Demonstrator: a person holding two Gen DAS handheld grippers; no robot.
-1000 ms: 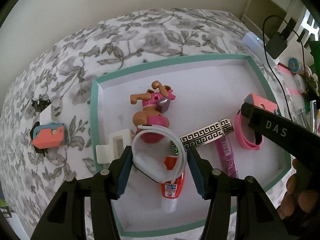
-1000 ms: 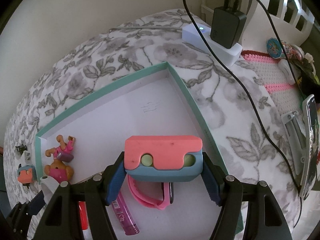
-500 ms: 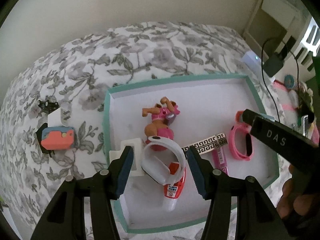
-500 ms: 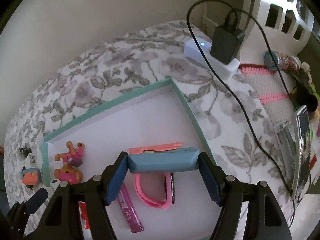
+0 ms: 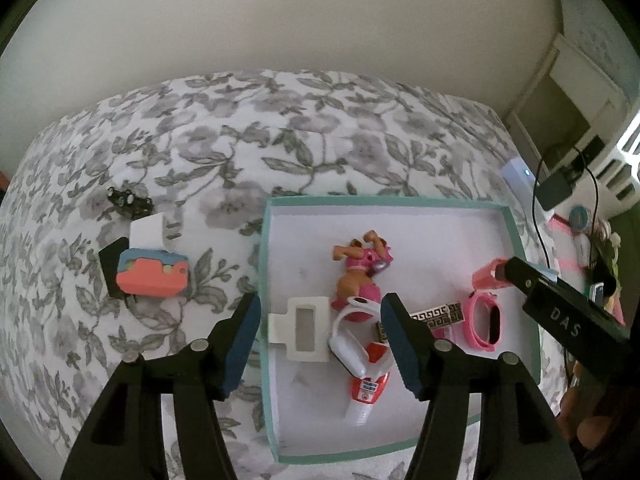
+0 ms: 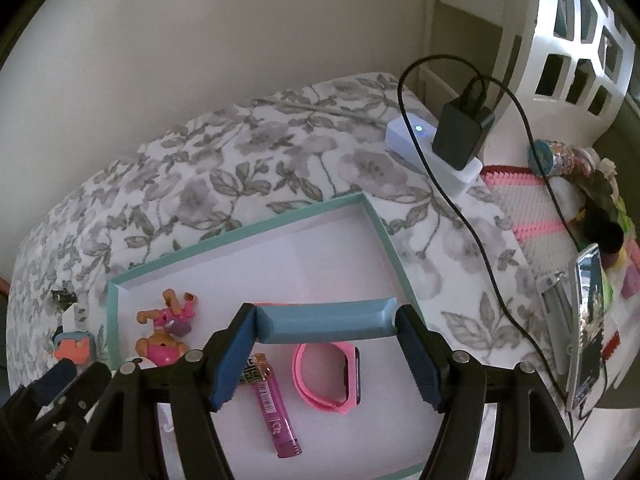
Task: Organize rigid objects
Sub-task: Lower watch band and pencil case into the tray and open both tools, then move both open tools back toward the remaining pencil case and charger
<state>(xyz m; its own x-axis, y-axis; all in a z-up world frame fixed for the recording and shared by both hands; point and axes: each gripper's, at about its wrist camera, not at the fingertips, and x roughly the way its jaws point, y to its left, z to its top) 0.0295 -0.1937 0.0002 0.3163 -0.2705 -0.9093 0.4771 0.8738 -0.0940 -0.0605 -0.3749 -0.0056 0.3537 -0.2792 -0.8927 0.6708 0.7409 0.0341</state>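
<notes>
Bed cover: soft quilted cloth (image 5: 304, 148), white with a grey leaf-and-flower print. On it sits a shallow cardboard tray (image 5: 262, 276), teal rim, matte white floor, square corners.

My right tongs (image 6: 325, 334) are clenched on the coral-and-blue block (image 6: 324, 320), a hard moulded plastic piece. From the right wrist I see mostly its blue bevelled edge, with only a sliver of coral behind; its face is turned away. It hangs above the tray floor, over the pink watch band (image 6: 326, 376), a smooth rubbery loop with a dark face. Beside that lies a glossy magenta lighter (image 6: 274, 416), its upper end hidden behind my finger pad.

My left tongs (image 5: 316, 344) are released and the jaws are opening, pads clear of everything. Below them, in the tray: a white glossy ring-shaped piece (image 5: 352, 344) lying over a red-and-white tube (image 5: 366, 392); a flat white plastic frame (image 5: 304, 334) with a rectangular window, its tab resting over the tray rim; a small hard plastic dog figure (image 5: 358, 276) in pink on its back; a metal strip with a key pattern (image 5: 438, 314), partly behind my pad.

Outside the tray, on the cover: a second coral-and-blue block (image 5: 152, 276) on something black and white I cannot make out, plus a small dark object (image 5: 128, 202), too blurred to name.
</notes>
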